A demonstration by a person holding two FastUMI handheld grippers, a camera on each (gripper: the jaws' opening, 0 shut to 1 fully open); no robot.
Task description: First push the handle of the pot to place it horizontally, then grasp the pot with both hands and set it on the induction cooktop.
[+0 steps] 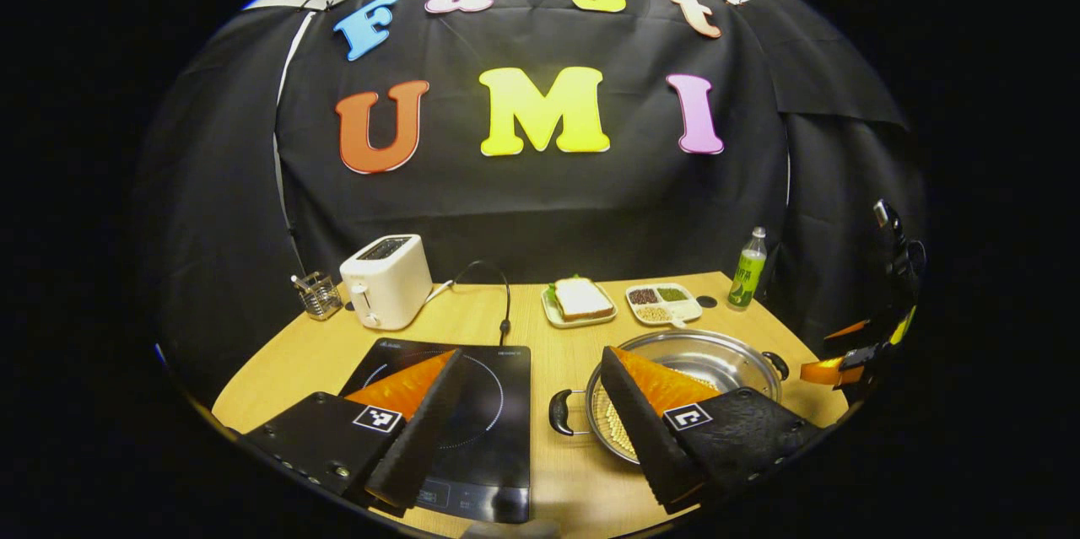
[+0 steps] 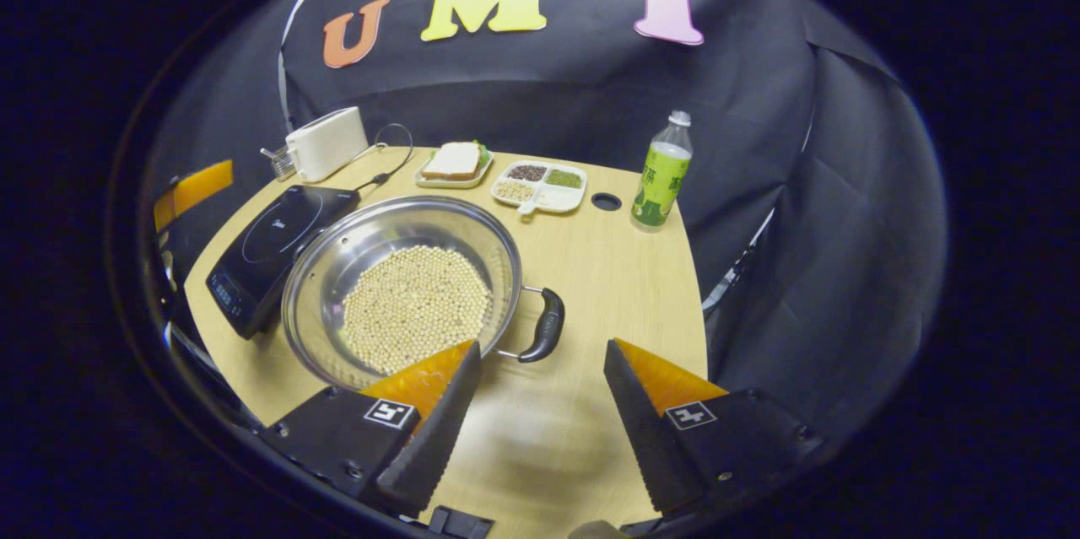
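A steel pot [image 2: 333, 256] holding pale beans [image 2: 413, 303] stands on the wooden table, just right of the black induction cooktop [image 2: 270, 248]. Its near black handle [image 2: 546, 324] points toward my right gripper [image 2: 542, 344], which hovers open with the handle's end between its fingertips, not touching. In the left gripper view the pot [image 1: 726, 349] is at the right, its other handle [image 1: 559, 412] facing the cooktop [image 1: 494, 404]. My left gripper [image 1: 532, 351] is open above the gap between cooktop and pot, one finger over each. The right gripper [image 1: 844, 366] shows past the pot's far side.
Along the back stand a white toaster [image 1: 386, 280] with its cable [image 1: 498, 294], a small utensil holder [image 1: 318, 294], a sandwich on a plate [image 1: 580, 300], a divided dish of beans [image 1: 664, 303] and a green bottle [image 2: 661, 172]. A cable hole [image 2: 606, 201] lies beside the bottle.
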